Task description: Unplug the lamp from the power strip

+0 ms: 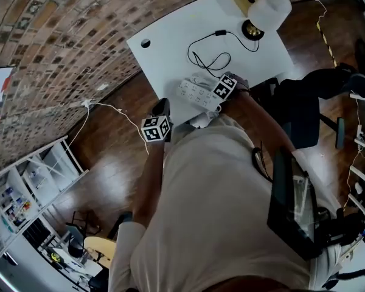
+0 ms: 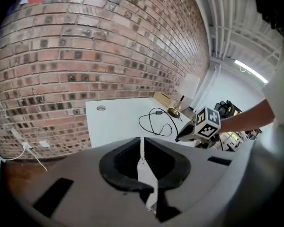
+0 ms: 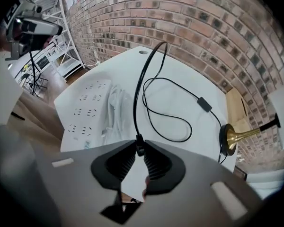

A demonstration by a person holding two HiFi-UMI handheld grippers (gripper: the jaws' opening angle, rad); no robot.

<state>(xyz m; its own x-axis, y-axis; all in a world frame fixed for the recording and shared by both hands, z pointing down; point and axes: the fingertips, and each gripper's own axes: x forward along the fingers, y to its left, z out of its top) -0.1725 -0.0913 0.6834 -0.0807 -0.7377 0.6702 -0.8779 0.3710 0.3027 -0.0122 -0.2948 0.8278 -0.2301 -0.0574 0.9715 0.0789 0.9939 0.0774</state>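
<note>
Right hand-held gripper [image 3: 138, 149] pinches the lamp cord [image 3: 135, 109] at its plug end, apart from the power strip [image 3: 87, 111] on the bench [image 3: 180, 93]. Unplugging appears done. Left hand-held gripper [image 2: 142, 145] is pressed together and empty.

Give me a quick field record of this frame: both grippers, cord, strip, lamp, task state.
left gripper: jaws together, nothing between them, away from the strip
right gripper: jaws closed on the lamp cord near its end
lamp cord: black, loops over the white desk past an inline switch to the lamp
power strip: white, flat on the desk; the sockets in view are empty
lamp: white shade, brass base, far end of the desk
task state: cord end sits in the jaws, not in the strip
</note>
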